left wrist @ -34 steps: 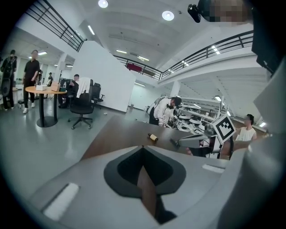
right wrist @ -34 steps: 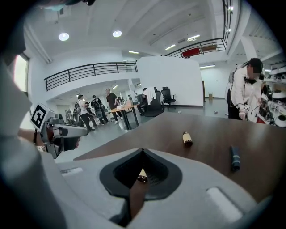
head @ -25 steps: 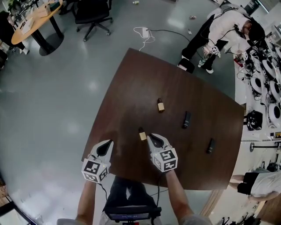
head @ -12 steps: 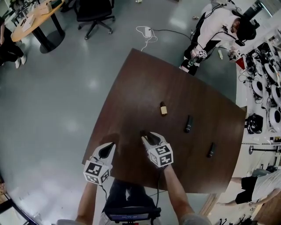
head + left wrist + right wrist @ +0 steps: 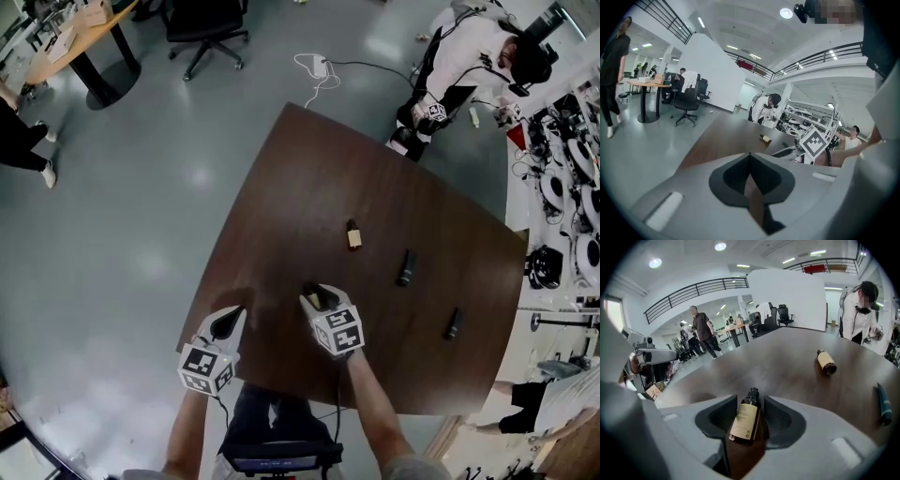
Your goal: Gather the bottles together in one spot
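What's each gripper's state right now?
Left gripper: closed, empty.
Right gripper: open, jaws have just been opening; amber bottle lies between them, not gripped.

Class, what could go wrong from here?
The jaws of the right gripper have just been opening around the bottle, which lies slanted between them; closing may pinch it askew and flick it away. The labelled bottle and dark bottle lie on their sides and could roll if nudged.

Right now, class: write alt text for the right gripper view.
A small labelled bottle sits on the dark table between the jaws of the right gripper, which have just been opening and stand apart. A second labelled bottle and a dark slim bottle lie farther off to the right.
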{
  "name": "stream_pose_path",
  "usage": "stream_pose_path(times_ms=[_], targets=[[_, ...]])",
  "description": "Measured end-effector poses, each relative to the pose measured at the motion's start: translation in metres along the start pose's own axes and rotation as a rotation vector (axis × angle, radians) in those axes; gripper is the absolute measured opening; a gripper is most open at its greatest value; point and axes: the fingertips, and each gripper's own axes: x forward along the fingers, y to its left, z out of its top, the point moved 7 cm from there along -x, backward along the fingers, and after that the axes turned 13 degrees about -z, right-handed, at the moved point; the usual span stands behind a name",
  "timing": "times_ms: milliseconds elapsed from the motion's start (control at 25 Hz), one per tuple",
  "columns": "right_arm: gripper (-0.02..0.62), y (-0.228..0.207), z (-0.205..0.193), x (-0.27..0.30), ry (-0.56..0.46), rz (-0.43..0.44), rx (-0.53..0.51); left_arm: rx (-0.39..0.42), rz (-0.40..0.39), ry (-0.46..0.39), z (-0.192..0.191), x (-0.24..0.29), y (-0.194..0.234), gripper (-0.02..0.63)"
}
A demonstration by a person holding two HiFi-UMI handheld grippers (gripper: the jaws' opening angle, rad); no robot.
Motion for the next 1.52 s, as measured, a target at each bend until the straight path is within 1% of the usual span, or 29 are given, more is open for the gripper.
stream_pose_path(times_ms=[400,680,920,1080,1400,1520], targets=[[0.158,0.000,-0.001,0.000,0.001,-0.016,0.012,-0.006,0.001,-0.001,0.000,0.000,0.005,0.002],[0.152,-0.006,0.001,-0.013,-0.051,-0.042,0.031,-0.004,-0.009,0.006,0.000,0.003,0.002,0.002],[0.132,-0.009,-0.002,-0.029,-0.089,-0.065,0.041,0.004,-0.025,0.010,0.000,0.006,-0.005,0.002],[0.132,-0.011,-0.006,-0.035,-0.098,-0.071,0.051,0.011,-0.036,0.015,0.000,0.009,-0.010,0.002],[0.130,-0.012,-0.011,-0.051,-0.162,-0.088,0.070,0.018,-0.044,0.019,-0.003,0.008,-0.015,0.002],[0.130,-0.012,-0.016,-0.057,-0.172,-0.093,0.073,0.014,-0.043,0.019,0.002,0.008,-0.022,0.002]])
